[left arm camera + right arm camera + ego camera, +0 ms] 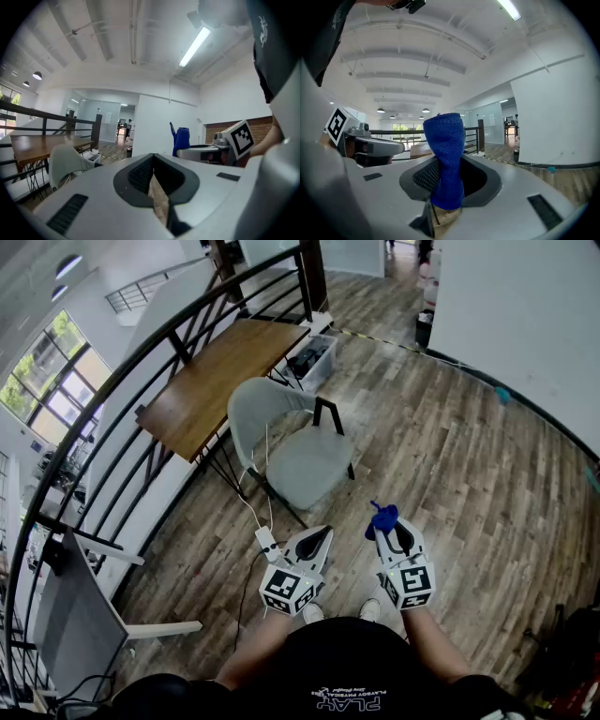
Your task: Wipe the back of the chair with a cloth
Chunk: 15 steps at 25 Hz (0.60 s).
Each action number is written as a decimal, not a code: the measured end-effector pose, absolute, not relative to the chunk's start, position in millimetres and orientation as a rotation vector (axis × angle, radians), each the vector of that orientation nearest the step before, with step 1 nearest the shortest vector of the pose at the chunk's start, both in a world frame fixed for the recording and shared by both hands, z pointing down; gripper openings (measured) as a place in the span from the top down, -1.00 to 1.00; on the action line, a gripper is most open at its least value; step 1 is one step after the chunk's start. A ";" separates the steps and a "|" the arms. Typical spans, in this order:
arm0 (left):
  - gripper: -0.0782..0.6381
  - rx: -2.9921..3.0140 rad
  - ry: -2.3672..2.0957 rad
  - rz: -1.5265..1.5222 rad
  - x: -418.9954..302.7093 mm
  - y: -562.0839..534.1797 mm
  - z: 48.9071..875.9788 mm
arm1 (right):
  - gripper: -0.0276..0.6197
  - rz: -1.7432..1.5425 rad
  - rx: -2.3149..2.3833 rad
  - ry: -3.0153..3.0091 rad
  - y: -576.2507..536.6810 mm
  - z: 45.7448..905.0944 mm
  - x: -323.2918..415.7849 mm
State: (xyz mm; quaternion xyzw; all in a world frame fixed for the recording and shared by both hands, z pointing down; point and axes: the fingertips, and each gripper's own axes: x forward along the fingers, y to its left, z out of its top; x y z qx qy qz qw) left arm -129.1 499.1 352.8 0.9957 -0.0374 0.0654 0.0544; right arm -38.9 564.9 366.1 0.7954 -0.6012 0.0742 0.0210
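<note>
A light grey chair (pixel 281 437) with black legs stands by a wooden desk (pixel 220 381), its curved back (pixel 253 401) toward the desk. My right gripper (pixel 385 521) is shut on a blue cloth (pixel 381 517), which sticks up between its jaws (pixel 446 159). My left gripper (pixel 319 538) is shut with nothing in it; its jaws meet in the left gripper view (pixel 157 187). Both grippers hang close to my body, well short of the chair. The chair (pixel 65 161) shows small at the left in the left gripper view, where the blue cloth (pixel 180 139) also shows.
A black metal railing (pixel 141 381) curves behind the desk. A white power strip (pixel 267 542) and its cable lie on the wood floor left of the left gripper. A clear storage box (pixel 311 360) sits beyond the desk. A white wall (pixel 525 306) rises at the right.
</note>
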 end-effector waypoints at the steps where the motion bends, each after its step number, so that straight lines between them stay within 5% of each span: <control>1: 0.77 3.022 -0.116 0.197 -126.1 500.7 352.5 | 0.55 0.224 2.466 -1.865 566.9 364.5 -35.6; 15: 0.77 3.036 -0.159 0.134 -65.3 524.0 336.7 | 0.55 0.226 2.478 -1.972 594.0 351.5 12.3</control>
